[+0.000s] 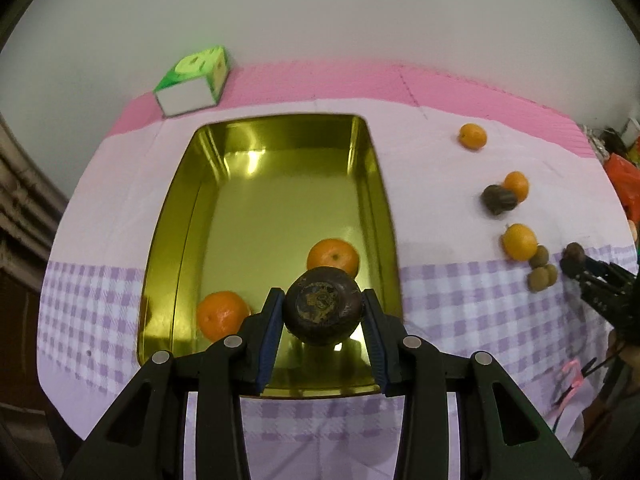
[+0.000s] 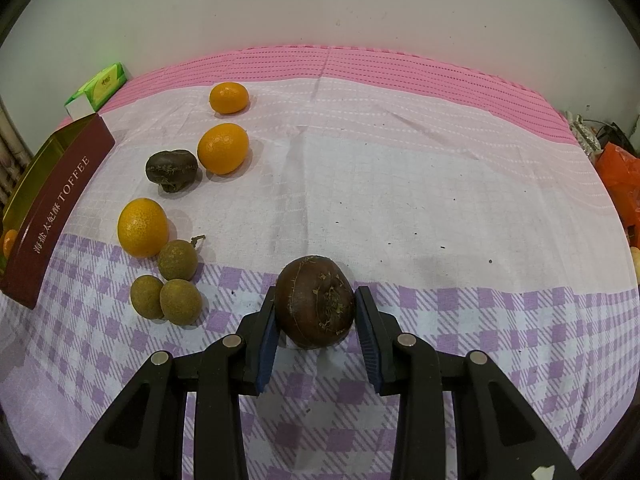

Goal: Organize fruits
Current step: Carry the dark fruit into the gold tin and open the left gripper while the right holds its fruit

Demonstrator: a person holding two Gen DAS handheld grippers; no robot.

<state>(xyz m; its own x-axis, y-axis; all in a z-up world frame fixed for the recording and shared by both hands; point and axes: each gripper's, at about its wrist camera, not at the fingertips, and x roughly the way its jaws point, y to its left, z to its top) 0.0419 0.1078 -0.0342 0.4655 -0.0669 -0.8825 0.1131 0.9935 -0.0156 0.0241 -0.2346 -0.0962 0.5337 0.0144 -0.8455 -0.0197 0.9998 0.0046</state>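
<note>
My left gripper (image 1: 322, 312) is shut on a dark brown round fruit (image 1: 322, 307) and holds it over the near end of a gold tin (image 1: 176, 216). Two oranges (image 1: 333, 257) (image 1: 221, 314) lie in the tin. My right gripper (image 2: 316, 312) has its jaws around another dark brown fruit (image 2: 316, 307) on the cloth; the left pad touches it and a small gap shows at the right pad. To its left lie three oranges (image 2: 143, 227), a dark fruit (image 2: 171, 169) and three small brown-green fruits (image 2: 180, 301).
A green and white box (image 1: 192, 82) stands beyond the tin at the table's far edge. The tin shows at the left in the right wrist view (image 2: 52, 216), its side marked TOFFEE. Orange bags (image 2: 620, 176) lie off the table's right edge.
</note>
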